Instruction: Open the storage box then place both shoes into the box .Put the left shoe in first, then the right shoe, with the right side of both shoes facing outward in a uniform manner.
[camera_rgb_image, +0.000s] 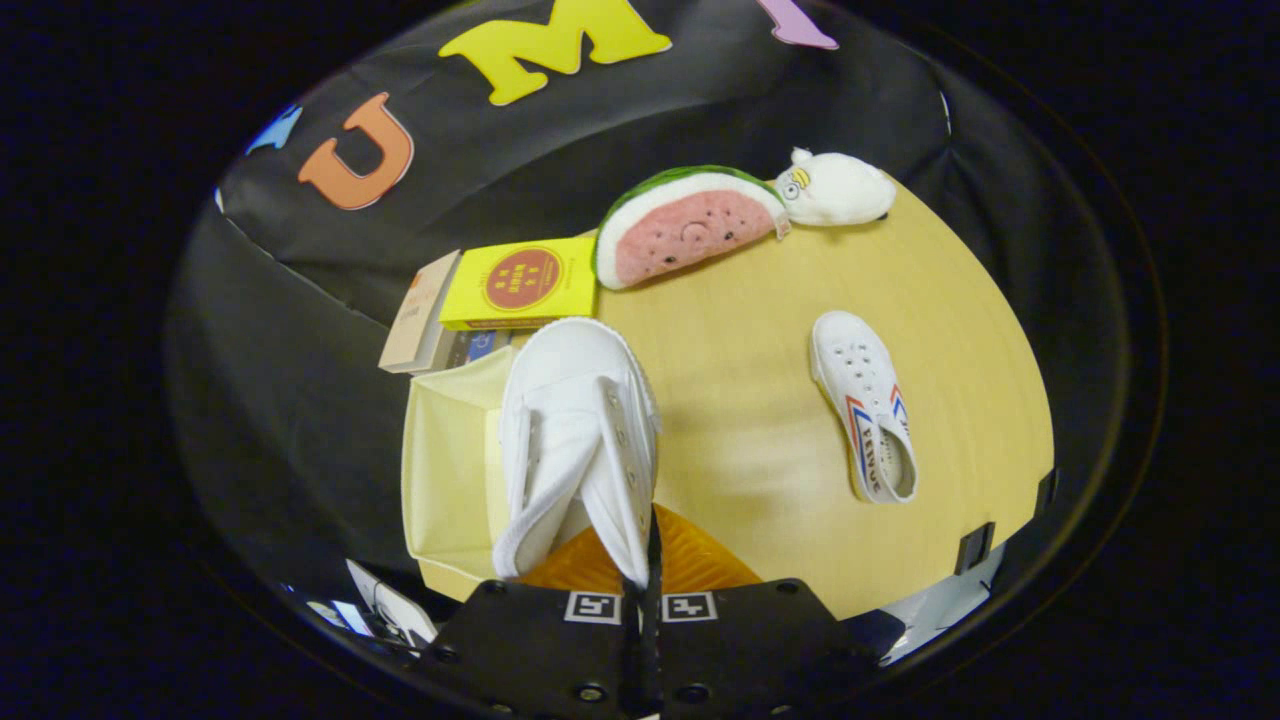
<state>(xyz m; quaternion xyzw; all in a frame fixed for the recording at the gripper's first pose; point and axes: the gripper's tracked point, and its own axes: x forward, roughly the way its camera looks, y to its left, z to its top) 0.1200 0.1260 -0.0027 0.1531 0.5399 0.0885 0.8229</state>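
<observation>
Gripper clamped on held shoe's collar above open storage box | second shoe far right on table | risk: thin-looking pinch slips, shoe drops outside box.

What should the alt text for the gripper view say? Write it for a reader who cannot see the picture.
The gripper has its fingers pinched shut on the side wall of a white shoe, holding it above the open cream storage box. A second white shoe lies further off on the wooden table. Beyond them are a yellow box, a watermelon plush and a white plush.
</observation>
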